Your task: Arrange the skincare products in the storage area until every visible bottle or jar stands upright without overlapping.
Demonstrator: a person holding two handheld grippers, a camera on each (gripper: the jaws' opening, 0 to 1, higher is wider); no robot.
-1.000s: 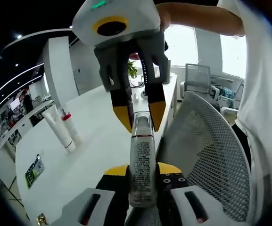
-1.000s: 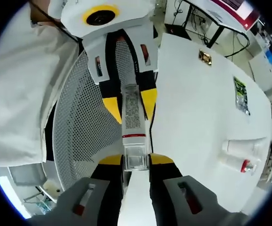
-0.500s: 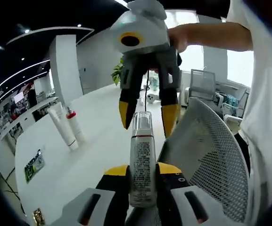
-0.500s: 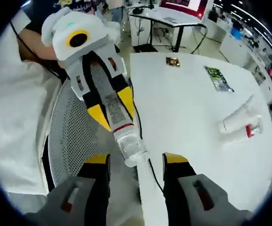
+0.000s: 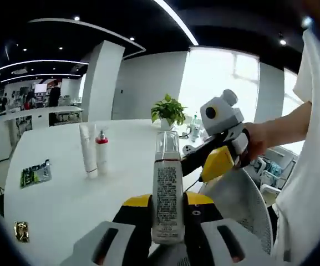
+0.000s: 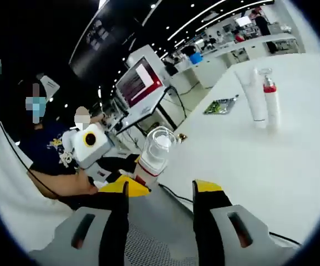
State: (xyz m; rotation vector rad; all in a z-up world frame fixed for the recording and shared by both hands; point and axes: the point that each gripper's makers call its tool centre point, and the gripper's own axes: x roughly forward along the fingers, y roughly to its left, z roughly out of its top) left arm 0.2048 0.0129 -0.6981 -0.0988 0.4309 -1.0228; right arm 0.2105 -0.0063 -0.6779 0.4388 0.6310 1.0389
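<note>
My left gripper (image 5: pixel 167 202) is shut on a white bottle (image 5: pixel 167 194) with a clear cap, a red band and small print; the bottle points forward over the table's near edge. In the right gripper view that same bottle (image 6: pixel 155 148) pokes out of the left gripper (image 6: pixel 96 149), cap toward me. My right gripper (image 6: pixel 162 188) is open with nothing between its jaws, and sits a short way back from the cap. It also appears, held by a hand, as the right gripper (image 5: pixel 221 141) beside the bottle. A white tube (image 5: pixel 86 151) and a red-capped bottle (image 5: pixel 101 155) stand upright together on the white table (image 5: pixel 65 205).
A green packet (image 5: pixel 36 173) and a small gold object (image 5: pixel 21 231) lie at the table's left end. A potted plant (image 5: pixel 169 111) stands at the far end. A mesh chair (image 5: pixel 243 205) is beside the table edge. A monitor (image 6: pixel 143 83) and people are behind.
The right gripper, shut on the bottle's cap a second ago, opened and drew back to the side. The left gripper still holds the bottle. Both views have tilted up.
</note>
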